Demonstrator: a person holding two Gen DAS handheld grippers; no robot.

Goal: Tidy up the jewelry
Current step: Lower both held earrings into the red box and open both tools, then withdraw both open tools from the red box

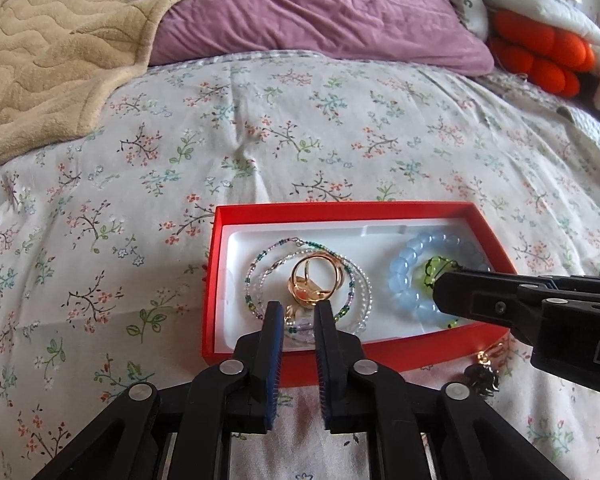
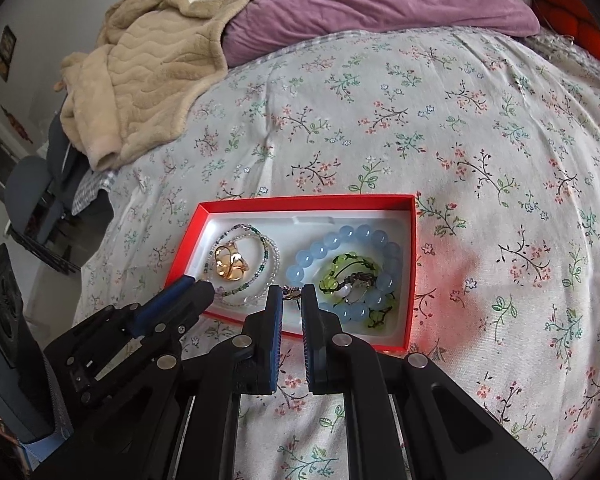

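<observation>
Red box (image 2: 413, 264) on floral bedspread (image 1: 300, 132), holding blue bead bracelet (image 2: 350, 236), green bracelet (image 2: 342, 262), seed-bead strands (image 1: 260, 256), gold ring (image 1: 314, 276). Right gripper (image 2: 291, 294) over near rim, fingers clamped on small dark earring (image 2: 292, 293). Left gripper (image 1: 298, 312) fingers slightly apart, empty, above ring. Recommended: carry earring clear of rim, lower inside bracelets, then release.

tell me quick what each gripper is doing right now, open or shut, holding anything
left gripper: jaws slightly open above the red cardboard box, gripping nothing.
right gripper: jaws shut on a small dark metal jewelry piece.
</observation>
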